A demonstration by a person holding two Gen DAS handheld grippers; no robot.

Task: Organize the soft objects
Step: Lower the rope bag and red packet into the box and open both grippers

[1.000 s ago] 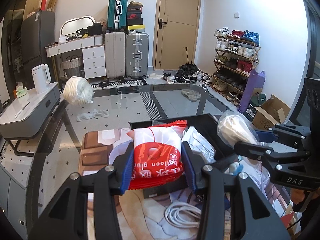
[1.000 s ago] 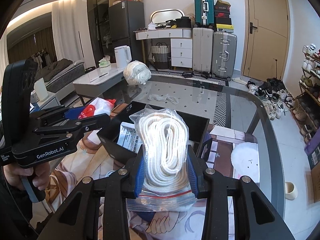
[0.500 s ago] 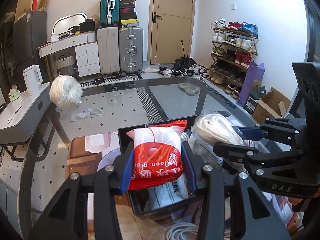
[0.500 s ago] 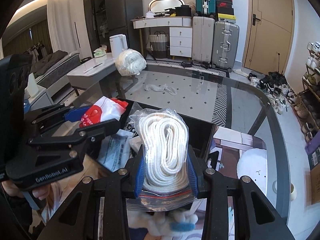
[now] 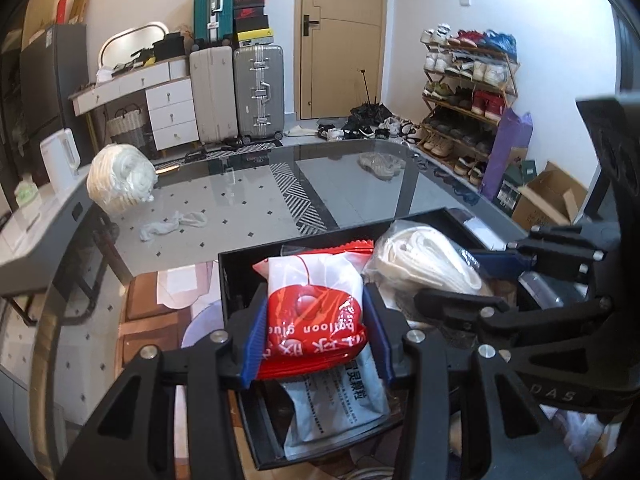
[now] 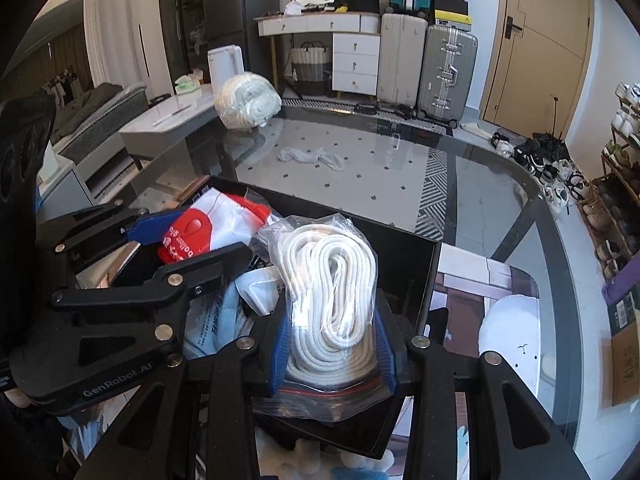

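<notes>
My left gripper (image 5: 316, 332) is shut on a red and white balloon glue packet (image 5: 314, 308) and holds it over the black box (image 5: 240, 264). My right gripper (image 6: 334, 344) is shut on a clear bag of white rope (image 6: 334, 284), also over the black box (image 6: 424, 276). The rope bag (image 5: 424, 264) sits to the right of the packet in the left wrist view. The packet (image 6: 208, 224) and left gripper (image 6: 192, 248) show at left in the right wrist view. A pale blue-white pouch (image 5: 336, 408) lies inside the box.
A big white bundle (image 5: 120, 178) and a crumpled white cloth (image 5: 172, 224) lie on the far side of the glass table (image 5: 320, 184). A coiled white cable lies under the box's near edge. Suitcases, a dresser and a shoe rack stand behind.
Both grippers have moved forward over the black box with their loads. The rope bag now sits close beside the red packet, lower toward the box.
</notes>
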